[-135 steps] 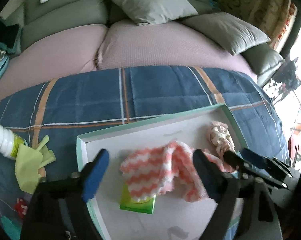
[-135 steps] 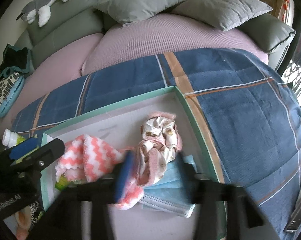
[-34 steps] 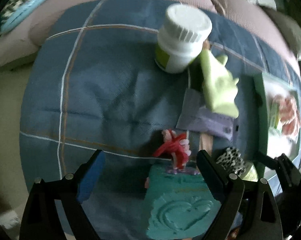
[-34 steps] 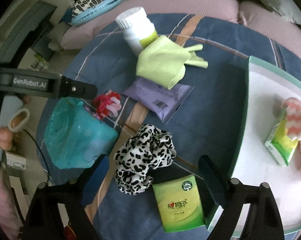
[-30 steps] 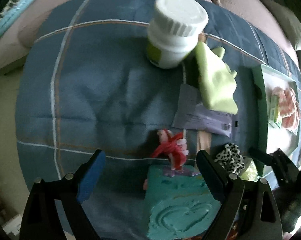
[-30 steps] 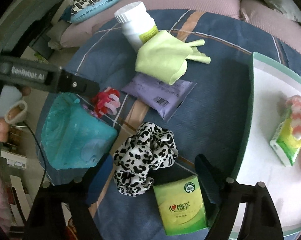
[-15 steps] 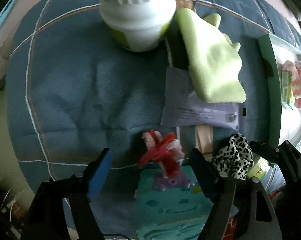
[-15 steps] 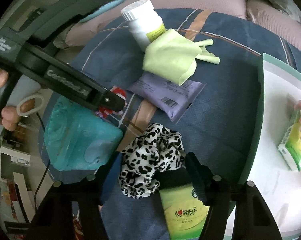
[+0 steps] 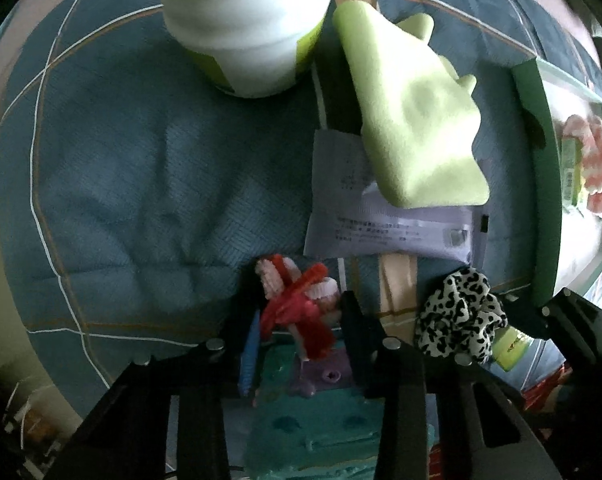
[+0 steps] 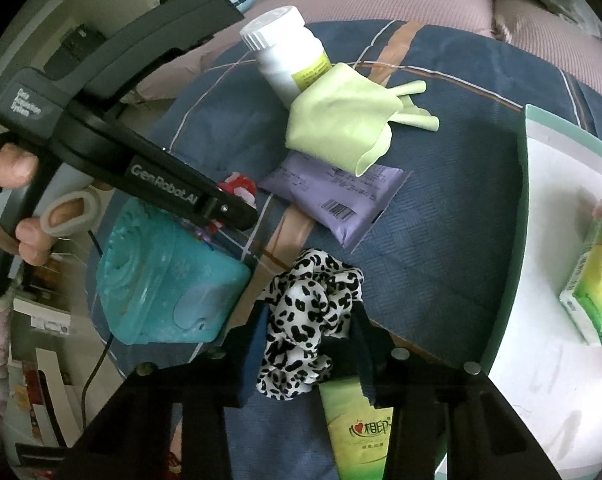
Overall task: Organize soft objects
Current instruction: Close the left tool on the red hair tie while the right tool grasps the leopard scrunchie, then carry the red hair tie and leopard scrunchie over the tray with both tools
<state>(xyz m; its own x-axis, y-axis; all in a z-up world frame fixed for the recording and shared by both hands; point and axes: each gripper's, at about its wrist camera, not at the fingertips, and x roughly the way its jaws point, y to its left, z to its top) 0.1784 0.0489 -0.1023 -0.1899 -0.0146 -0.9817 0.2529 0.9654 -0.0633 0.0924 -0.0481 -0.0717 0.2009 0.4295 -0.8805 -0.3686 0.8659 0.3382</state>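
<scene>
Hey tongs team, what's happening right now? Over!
Left tongs closed on red-pink fuzzy toy. Right tongs closed on leopard scrunchie. White tray off to the right; nothing blocking.

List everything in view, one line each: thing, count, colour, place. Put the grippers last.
bottle: 1, white with green label, far end of the blanket.
glove: 1, pale green, against the bottle, overlapping the pouch.
pouch: 1, purple, mid-blanket.
scrunchie: 1, black and white, between the right jaws.
hair tie: 1, red and pink, between the left jaws.
box: 1, teal, near edge of the blanket.
tissue packs: 2, green, one under the right gripper, one in the tray.
cloth: 1, pink and white, in the tray.
tray: 1, white, green rim, right.
blanket: 1, blue plaid.
left gripper: black, closing on the hair tie.
right gripper: black, closing on the scrunchie.
</scene>
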